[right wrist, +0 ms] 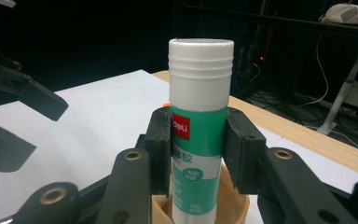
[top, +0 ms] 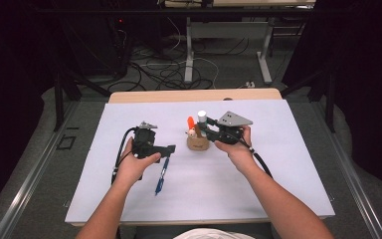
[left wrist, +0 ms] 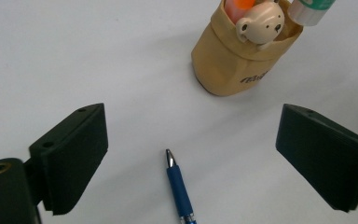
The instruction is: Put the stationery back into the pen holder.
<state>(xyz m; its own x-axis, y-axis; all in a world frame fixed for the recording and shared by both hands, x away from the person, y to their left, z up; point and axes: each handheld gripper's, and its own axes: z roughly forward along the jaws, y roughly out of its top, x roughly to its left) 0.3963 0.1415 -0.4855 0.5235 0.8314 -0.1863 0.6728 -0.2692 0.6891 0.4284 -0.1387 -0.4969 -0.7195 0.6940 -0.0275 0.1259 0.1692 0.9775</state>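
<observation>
the right tongs [right wrist: 199, 149] are clamped on a glue stick [right wrist: 199, 121], pads pressing its green-and-white label from both sides, the stick upright with its white cap on top and its lower end inside the rim of a tan holder [right wrist: 235, 205]. in the high view the right tongs [top: 205, 129] hold the stick over the holder [top: 198, 143] near the middle of the counter. the left tongs [left wrist: 191, 158] stand wide apart with nothing between the pads, over a blue pen [left wrist: 179, 191] that lies flat on the sheet, its tip toward the holder [left wrist: 223, 65]. the holder carries a small bear figure [left wrist: 261, 25] and an orange marker [left wrist: 240, 5]. the counter [top: 258, 189] is covered by a pale sheet, with a strip of wood showing at its far edge. beyond it the room is dark, with cables [top: 154, 69] on the floor and grey desk legs [top: 189, 55] behind.
</observation>
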